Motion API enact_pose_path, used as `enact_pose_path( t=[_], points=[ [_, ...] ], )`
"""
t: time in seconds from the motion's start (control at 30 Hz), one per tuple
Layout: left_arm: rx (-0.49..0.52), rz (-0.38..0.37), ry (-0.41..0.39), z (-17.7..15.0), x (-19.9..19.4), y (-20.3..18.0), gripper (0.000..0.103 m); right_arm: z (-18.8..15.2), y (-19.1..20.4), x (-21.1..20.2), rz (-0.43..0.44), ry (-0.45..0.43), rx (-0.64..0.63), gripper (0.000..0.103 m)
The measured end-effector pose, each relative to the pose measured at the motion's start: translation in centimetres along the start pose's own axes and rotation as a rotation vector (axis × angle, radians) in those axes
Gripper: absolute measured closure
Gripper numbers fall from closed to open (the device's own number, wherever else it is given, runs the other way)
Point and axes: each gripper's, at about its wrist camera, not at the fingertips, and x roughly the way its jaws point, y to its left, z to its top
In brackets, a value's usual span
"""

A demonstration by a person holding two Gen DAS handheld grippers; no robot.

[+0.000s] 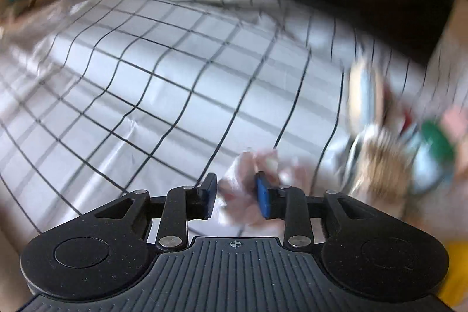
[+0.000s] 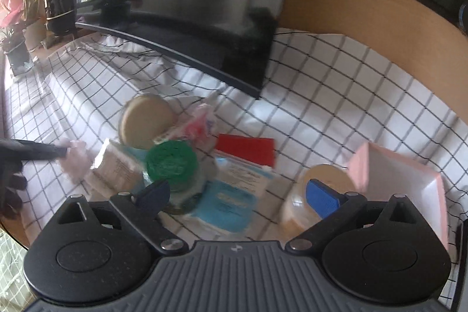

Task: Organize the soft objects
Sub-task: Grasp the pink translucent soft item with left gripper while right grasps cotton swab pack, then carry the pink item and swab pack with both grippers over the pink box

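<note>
Two grippers going here. The left gripper [image 1: 236, 196] has its blue pads clamped on a crumpled pink tissue [image 1: 257, 180], held just above the checked cloth [image 1: 163, 84]. From the right wrist view you can see that same tissue [image 2: 75, 158] pinched at the tip of the left gripper [image 2: 63, 151], off to the left of the pile.

The right gripper [image 2: 237, 195] is spread wide, nothing in it, hovering over the clutter. Just under it: one blue-and-white packet [image 2: 226, 202], one clear jar with a green lid [image 2: 171, 161], and one jar with a tan lid [image 2: 320, 189] beside the right finger. That's touching one pink box [image 2: 409, 180], open and white inside.

A bit further: one white packet [image 2: 115, 165] with tiny print, way too blurry to read, one red card [image 2: 247, 148], one red-and-white pack [image 2: 197, 126] with blue writing I can't make out, and one round tan disc [image 2: 146, 120] tipped up on edge.

At the back there's one dark monitor [image 2: 181, 2] on the cloth [image 2: 336, 95], then two potted plants [image 2: 17, 28] far left.

The left view is badly smeared, so the pile [image 1: 403, 142] is just colours there.
</note>
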Motion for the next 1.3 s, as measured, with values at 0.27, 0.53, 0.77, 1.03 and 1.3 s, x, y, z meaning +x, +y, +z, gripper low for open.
enact_pose_path(
  t=[0.27,0.53,0.77,1.03,1.3],
  points=[
    [0.047,-0.054,-0.018,-0.2,0.4,-1.5,0.067,0.2,5.1,1.0,0.078,0.003,-0.098,0.003],
    [-0.068,-0.094,-0.058,-1.1,-0.1,0.4,0.083,0.1,13.4,4.3,0.11,0.012,-0.468,0.003],
    [-0.154,-0.143,-0.092,-2.2,-1.9,1.5,0.087,-0.2,17.5,9.5,0.118,0.104,-0.686,0.003],
    [-0.241,-0.154,-0.145,-1.3,-4.9,2.8,0.087,0.2,18.2,11.3,0.177,0.203,-0.664,0.026],
    [-0.259,-0.117,-0.24,1.3,-8.9,1.1,0.087,5.4,13.9,3.6,0.264,0.065,-0.49,0.029]
  ],
)
